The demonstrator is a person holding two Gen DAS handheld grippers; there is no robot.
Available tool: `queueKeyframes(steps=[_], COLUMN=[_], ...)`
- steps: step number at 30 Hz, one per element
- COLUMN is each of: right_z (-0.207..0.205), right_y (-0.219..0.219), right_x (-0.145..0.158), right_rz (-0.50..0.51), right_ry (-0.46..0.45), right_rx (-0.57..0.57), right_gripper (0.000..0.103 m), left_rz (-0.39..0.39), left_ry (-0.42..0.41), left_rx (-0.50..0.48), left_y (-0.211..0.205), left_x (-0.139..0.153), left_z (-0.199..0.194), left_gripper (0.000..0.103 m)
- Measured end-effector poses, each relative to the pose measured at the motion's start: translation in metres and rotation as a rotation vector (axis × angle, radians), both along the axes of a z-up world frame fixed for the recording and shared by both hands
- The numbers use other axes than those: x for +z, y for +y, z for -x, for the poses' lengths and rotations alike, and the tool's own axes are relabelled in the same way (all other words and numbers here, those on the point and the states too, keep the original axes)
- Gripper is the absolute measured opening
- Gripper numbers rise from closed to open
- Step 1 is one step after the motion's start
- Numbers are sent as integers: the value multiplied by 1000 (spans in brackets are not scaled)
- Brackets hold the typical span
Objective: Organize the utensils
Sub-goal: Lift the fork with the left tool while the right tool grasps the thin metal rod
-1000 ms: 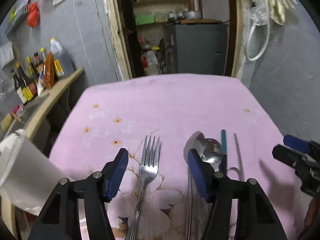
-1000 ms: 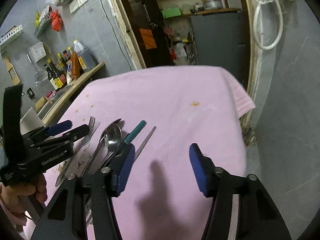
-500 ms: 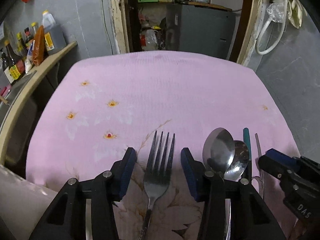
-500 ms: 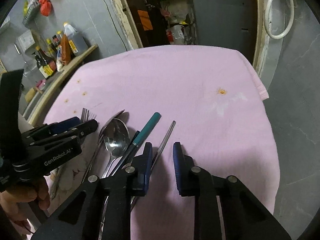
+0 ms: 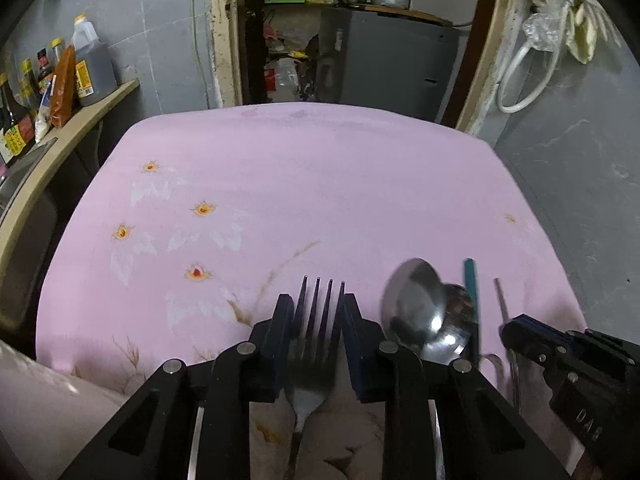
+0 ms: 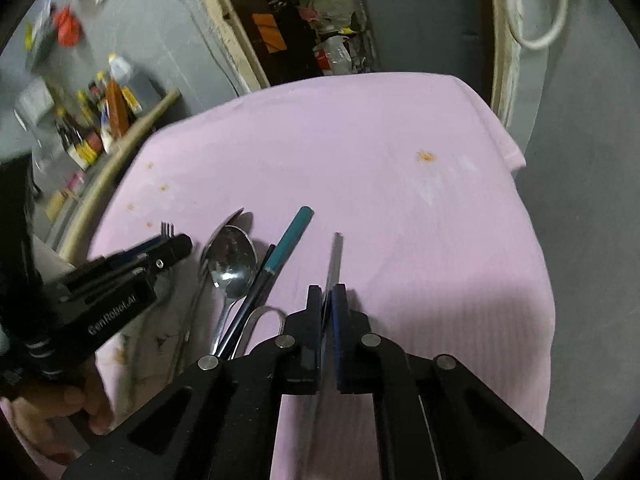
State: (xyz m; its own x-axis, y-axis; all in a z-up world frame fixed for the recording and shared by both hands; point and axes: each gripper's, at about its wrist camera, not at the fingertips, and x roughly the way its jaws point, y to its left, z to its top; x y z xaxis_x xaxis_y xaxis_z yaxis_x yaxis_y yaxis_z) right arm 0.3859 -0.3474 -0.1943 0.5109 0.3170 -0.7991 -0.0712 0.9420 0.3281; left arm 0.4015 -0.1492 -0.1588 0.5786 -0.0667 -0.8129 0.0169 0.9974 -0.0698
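Note:
On the pink flowered cloth [image 5: 304, 184] lies a steel fork [image 5: 317, 332], tines pointing away. My left gripper [image 5: 316, 306] straddles its head; its jaws are closing and the blue pads touch the fork's two sides. To its right lie two overlapping spoons [image 5: 416, 308], a teal-handled utensil [image 5: 470, 280] and a thin steel stick [image 6: 335, 258]. My right gripper [image 6: 327, 294] is shut on that stick near its middle. The spoons [image 6: 234, 264], the teal handle [image 6: 291, 238] and the left gripper [image 6: 170, 248] show to its left.
A wooden counter with sauce bottles [image 5: 60, 80] runs along the left. Something white [image 5: 36, 404] stands at the near left corner. A grey cabinet [image 5: 384, 60] fills the doorway behind. The cloth's right edge [image 6: 536, 264] drops to grey floor. A hand [image 6: 76, 404] holds the left gripper.
Both pairs of jaws have narrowed. The left gripper moved forward and down over the fork's head. The right gripper shifted left onto the steel stick and shut on it.

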Motion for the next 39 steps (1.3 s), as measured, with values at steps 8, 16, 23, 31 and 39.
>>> queueKeyframes(steps=[8, 16, 23, 31, 39], right_z=[31, 62, 77, 102, 63], right_y=[-23, -31, -31, -17, -29], right_x=[26, 52, 60, 73, 50], right_rz=[-114, -125, -155, -106, -161], right_ry=[-63, -153, -180, -230, -116], right_rx=[-29, -14, -31, 2, -39], right_gripper=[4, 4, 3, 3, 3], left_rz=[9, -1, 9, 24, 38], left_ry=[-80, -177, -227, -267, -279], left_rx=[-70, -140, -157, -166, -169], left_y=[-13, -18, -15, -8, -4], left_x=[27, 61, 80, 93, 99], left_z=[38, 80, 105, 122, 126], left_gripper=[22, 22, 22, 22, 22])
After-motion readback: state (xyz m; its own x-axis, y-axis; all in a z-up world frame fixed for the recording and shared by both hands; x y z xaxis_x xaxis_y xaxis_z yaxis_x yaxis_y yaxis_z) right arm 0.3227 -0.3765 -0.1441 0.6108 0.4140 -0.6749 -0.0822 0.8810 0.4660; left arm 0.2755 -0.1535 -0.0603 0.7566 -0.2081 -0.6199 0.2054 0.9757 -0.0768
